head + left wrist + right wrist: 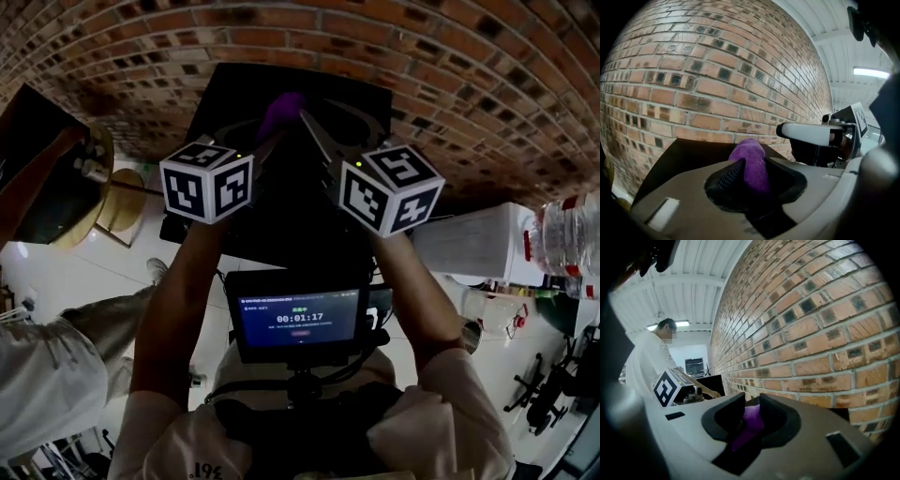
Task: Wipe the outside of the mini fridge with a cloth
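Observation:
A purple cloth (pixel 286 106) hangs bunched above the black mini fridge (pixel 234 94), which stands against a brick wall. Both grippers meet at it. My left gripper (pixel 278 131) has the cloth (pixel 752 161) between its jaws. The cloth leans on the left pad (pixel 730 174), and a dark gap shows on the other side, so the jaws stand open. My right gripper (pixel 305 120) is shut on a fold of the cloth (pixel 751 423), pinched between its two pads. The fridge top (pixel 679 154) lies just beyond the left jaws. The right gripper's pale finger (pixel 811 133) shows in the left gripper view.
The brick wall (pixel 450 66) rises right behind the fridge. A white box (pixel 478 244) and clear plastic bottles (pixel 562 234) stand at the right. At the left are a round wooden table (pixel 89 187) and a person in white (pixel 647 362). A small screen (pixel 298 319) hangs at my chest.

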Action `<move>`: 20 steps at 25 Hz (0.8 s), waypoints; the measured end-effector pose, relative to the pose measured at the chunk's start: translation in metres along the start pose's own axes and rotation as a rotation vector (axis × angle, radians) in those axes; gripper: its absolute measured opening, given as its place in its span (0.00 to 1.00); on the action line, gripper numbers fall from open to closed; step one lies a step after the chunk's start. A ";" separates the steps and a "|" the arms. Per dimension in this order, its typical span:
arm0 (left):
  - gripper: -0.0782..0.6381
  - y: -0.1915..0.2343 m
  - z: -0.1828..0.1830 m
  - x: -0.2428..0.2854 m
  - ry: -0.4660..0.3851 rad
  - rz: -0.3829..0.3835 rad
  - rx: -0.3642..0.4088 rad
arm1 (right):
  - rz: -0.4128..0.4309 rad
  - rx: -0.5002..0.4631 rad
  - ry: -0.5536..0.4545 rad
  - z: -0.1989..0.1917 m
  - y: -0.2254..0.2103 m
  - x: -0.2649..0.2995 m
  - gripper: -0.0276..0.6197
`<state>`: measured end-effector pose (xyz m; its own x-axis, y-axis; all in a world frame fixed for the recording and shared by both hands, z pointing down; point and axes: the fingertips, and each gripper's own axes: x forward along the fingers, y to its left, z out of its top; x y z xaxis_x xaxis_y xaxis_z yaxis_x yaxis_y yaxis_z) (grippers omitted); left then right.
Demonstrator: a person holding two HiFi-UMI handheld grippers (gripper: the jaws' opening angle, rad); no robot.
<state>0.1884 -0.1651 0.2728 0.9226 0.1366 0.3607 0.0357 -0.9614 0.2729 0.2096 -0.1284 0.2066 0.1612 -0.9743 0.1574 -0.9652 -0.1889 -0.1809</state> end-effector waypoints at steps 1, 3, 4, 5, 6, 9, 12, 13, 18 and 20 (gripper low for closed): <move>0.30 0.002 -0.001 0.003 0.001 -0.008 0.000 | -0.028 0.003 -0.005 0.000 -0.001 0.002 0.18; 0.30 0.006 -0.002 0.005 -0.010 -0.019 -0.004 | -0.072 0.003 -0.015 -0.001 -0.001 0.007 0.18; 0.30 0.007 -0.001 0.005 -0.022 -0.028 -0.006 | -0.094 0.001 -0.019 -0.002 -0.001 0.010 0.18; 0.31 0.007 0.000 0.005 -0.036 -0.039 -0.007 | -0.116 0.000 -0.020 -0.003 -0.001 0.012 0.18; 0.32 0.006 0.003 0.004 -0.053 -0.054 -0.008 | -0.138 -0.001 -0.020 -0.005 -0.002 0.013 0.18; 0.38 0.004 0.015 -0.005 -0.125 -0.093 -0.005 | -0.194 -0.005 -0.022 -0.013 -0.002 0.012 0.18; 0.40 0.005 0.027 -0.024 -0.219 -0.134 0.007 | -0.235 -0.012 -0.033 -0.018 0.000 0.009 0.18; 0.40 0.006 0.028 -0.031 -0.245 -0.147 0.011 | -0.247 -0.018 -0.035 -0.020 0.001 0.009 0.18; 0.37 0.019 0.021 -0.056 -0.295 -0.155 0.006 | -0.288 -0.070 -0.025 -0.034 0.012 0.011 0.18; 0.32 0.018 0.021 -0.061 -0.312 -0.162 0.023 | -0.305 -0.081 -0.025 -0.040 0.013 0.008 0.18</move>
<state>0.1409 -0.1955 0.2370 0.9769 0.2122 0.0236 0.1971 -0.9388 0.2827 0.1905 -0.1334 0.2448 0.4499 -0.8771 0.1681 -0.8846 -0.4635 -0.0514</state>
